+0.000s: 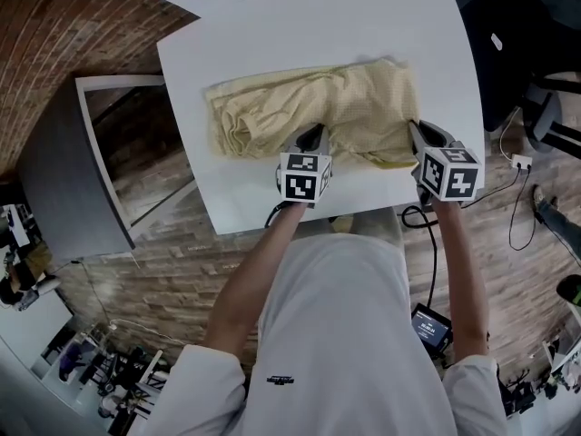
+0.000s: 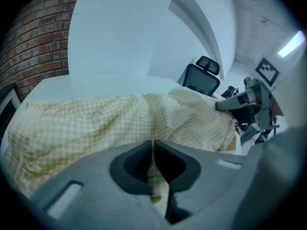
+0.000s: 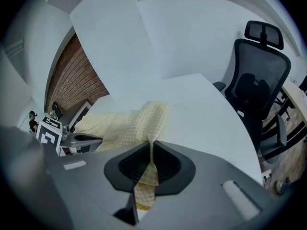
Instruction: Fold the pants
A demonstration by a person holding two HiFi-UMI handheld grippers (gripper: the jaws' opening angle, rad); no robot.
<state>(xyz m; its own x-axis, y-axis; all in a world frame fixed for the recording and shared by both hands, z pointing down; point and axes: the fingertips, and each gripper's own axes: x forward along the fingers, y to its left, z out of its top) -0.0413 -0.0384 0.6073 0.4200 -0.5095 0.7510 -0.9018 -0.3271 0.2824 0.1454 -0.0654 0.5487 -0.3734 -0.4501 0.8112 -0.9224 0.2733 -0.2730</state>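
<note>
Pale yellow checked pants [image 1: 309, 112] lie bunched across the white table [image 1: 227, 34], crumpled toward the left. My left gripper [image 1: 315, 134] is shut on the pants' near edge around the middle; cloth is pinched between its pads in the left gripper view, pants [image 2: 120, 121]. At the pants' right end my right gripper [image 1: 416, 130] is shut on the cloth, which rises from the table into its jaws, pants [image 3: 144, 121]. A strip of fabric hangs behind each pair of jaws.
A brick wall [image 1: 54, 53] and a grey cabinet [image 1: 82, 171] stand left of the table. A black office chair [image 3: 259, 75] sits off the table's right side, with cables [image 1: 517, 198] on the wooden floor.
</note>
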